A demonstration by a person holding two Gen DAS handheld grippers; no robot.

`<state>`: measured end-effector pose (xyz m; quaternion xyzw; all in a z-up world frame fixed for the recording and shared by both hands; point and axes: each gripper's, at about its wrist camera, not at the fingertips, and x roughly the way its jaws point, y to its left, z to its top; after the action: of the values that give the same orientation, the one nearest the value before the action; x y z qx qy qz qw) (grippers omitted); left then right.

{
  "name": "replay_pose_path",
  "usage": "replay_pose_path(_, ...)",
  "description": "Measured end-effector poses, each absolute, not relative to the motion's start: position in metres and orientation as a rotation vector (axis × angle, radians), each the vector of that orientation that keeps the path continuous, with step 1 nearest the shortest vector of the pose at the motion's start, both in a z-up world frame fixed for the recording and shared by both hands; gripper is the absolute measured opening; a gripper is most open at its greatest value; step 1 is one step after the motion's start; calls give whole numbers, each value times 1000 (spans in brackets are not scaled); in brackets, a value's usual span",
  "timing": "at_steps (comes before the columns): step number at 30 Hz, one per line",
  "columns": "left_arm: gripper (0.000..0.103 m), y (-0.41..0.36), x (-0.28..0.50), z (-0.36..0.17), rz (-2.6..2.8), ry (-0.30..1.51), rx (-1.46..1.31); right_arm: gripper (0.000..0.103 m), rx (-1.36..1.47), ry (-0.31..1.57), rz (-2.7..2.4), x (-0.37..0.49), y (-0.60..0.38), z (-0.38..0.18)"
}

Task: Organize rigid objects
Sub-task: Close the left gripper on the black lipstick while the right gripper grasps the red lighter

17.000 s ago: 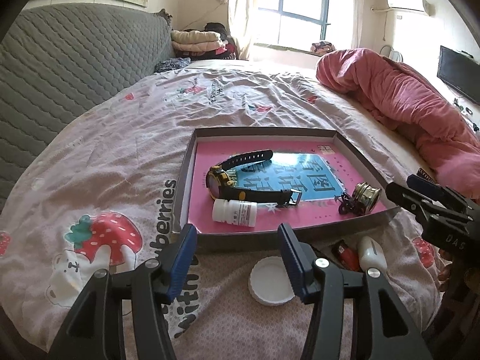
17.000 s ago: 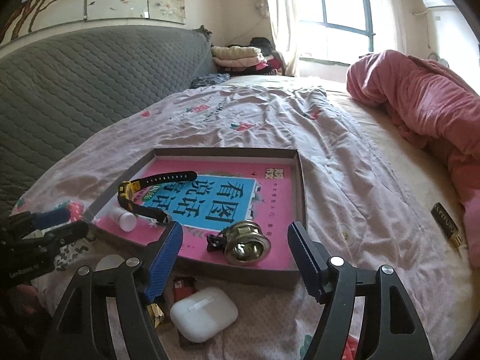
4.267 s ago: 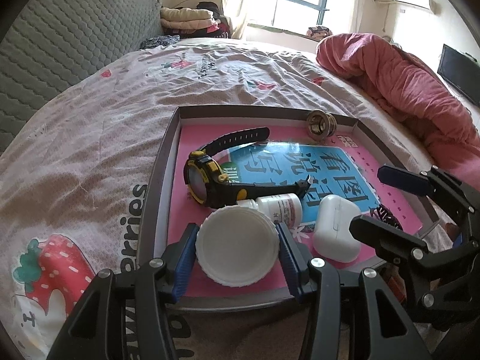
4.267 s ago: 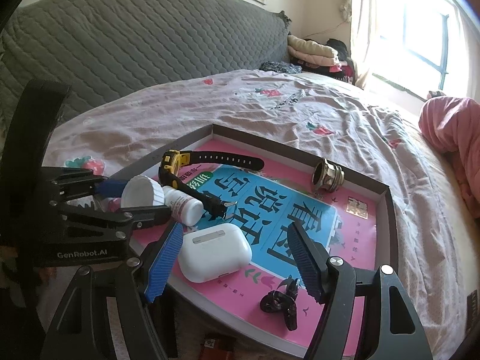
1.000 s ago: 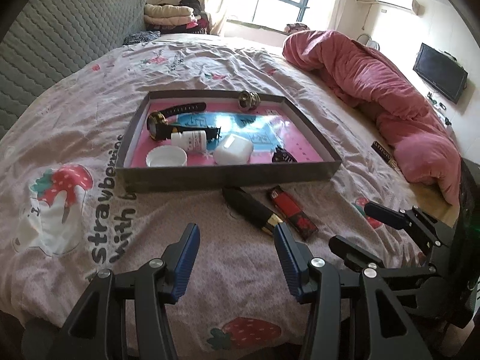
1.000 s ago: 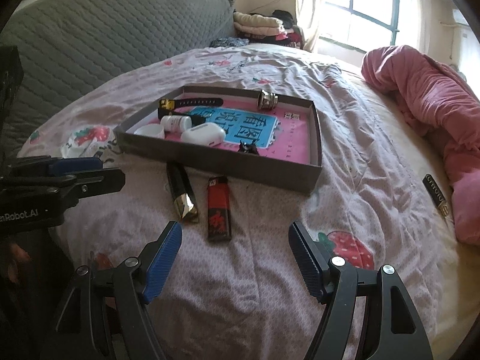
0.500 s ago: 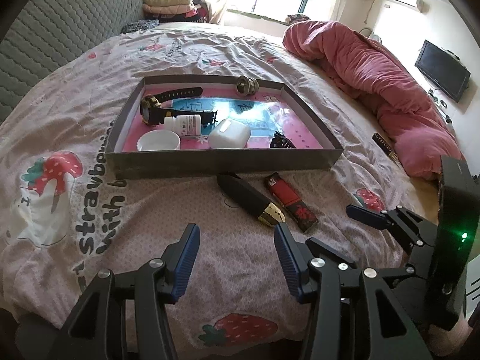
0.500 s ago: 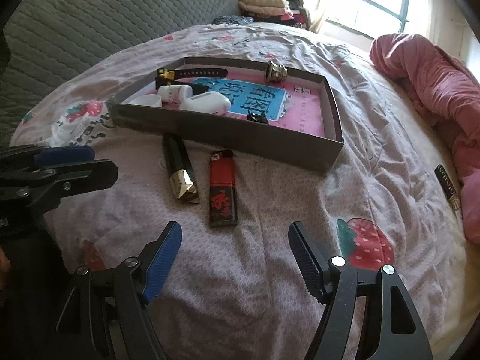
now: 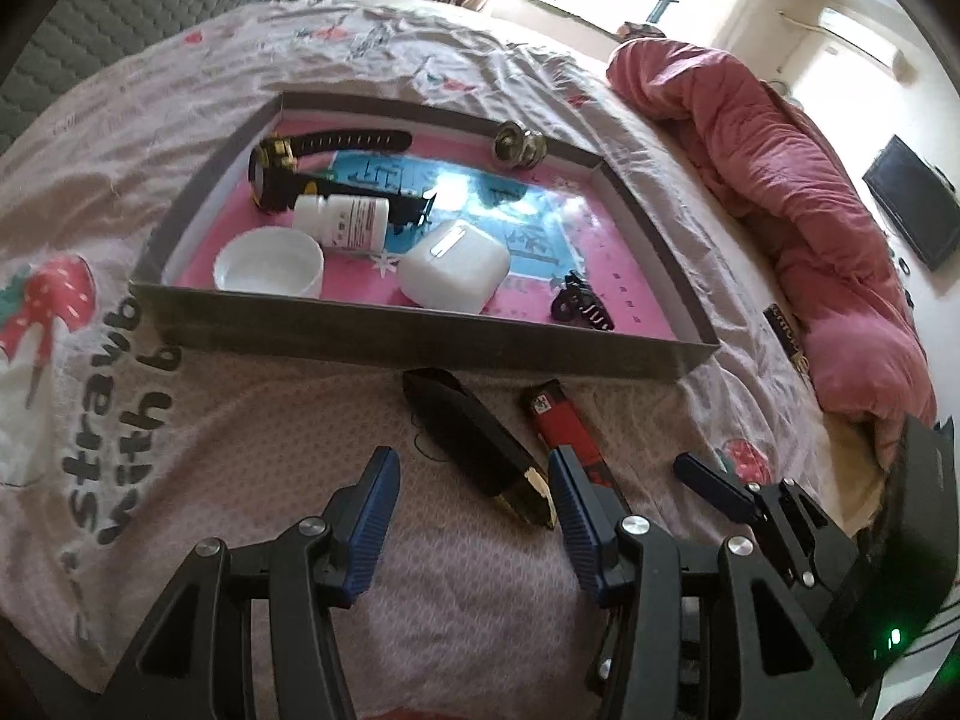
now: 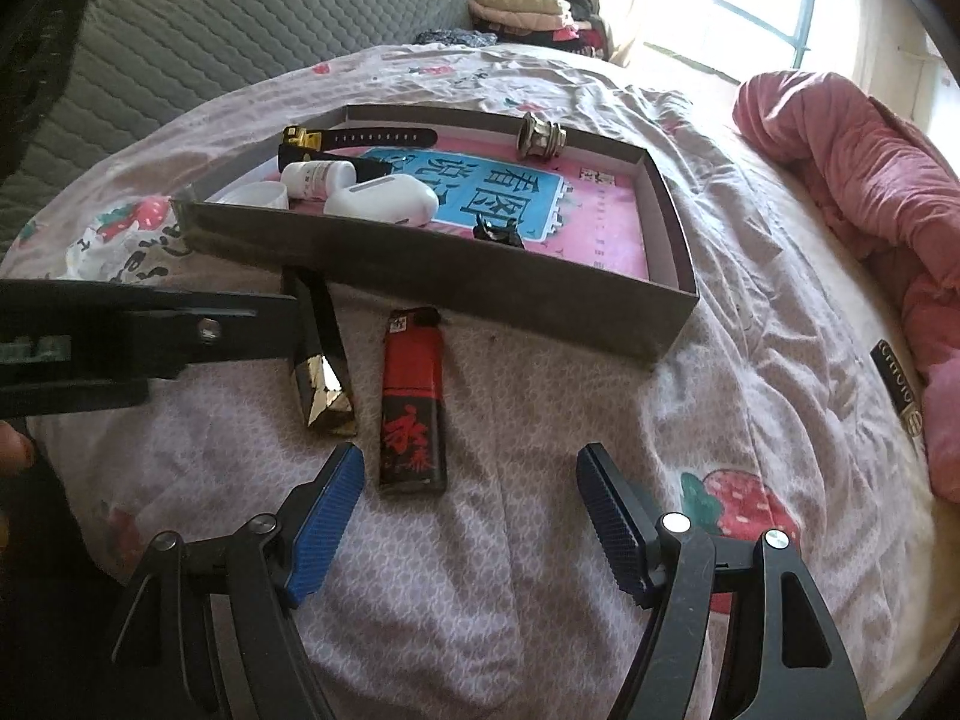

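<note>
Left wrist view: left gripper (image 9: 471, 498) spread, empty, poised over the black-and-gold tube (image 9: 480, 441) lying on the bedspread (image 9: 180, 450) before the tray (image 9: 420, 342); right gripper (image 10: 471, 501) spread beside the red lighter (image 10: 414, 402); straddle each object across its narrow width before closing.

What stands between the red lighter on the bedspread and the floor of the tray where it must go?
Only the tray's near wall separates the red lighter from the tray floor, so it must be lifted over. The landing space beside the hair clip looks free.
</note>
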<state>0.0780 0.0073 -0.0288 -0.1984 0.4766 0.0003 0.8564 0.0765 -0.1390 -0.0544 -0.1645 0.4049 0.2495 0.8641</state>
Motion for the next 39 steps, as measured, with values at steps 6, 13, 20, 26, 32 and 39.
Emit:
replay_pose_path(6,51,4,92,-37,27,1031,-422,75,-335,843,532,84,-135,-58)
replay_pose_path(13,51,7,103,-48,48,1060,-439,73,-307,853,545,94,-132,-63)
replay_pose_path(20,51,9,110,-53,52,1059,-452,71,-338,850,540,99,-124,-68)
replay_pose_path(26,51,8,115,-56,75,1059,-448,68,-357,848,553,103,-121,-70)
replay_pose_path(32,47,4,119,-57,104,1074,-417,53,-385,843,579,103,-121,-68)
replay_pose_path(39,46,-4,129,-58,120,1130,-340,36,-363,868,586,108,-129,-63)
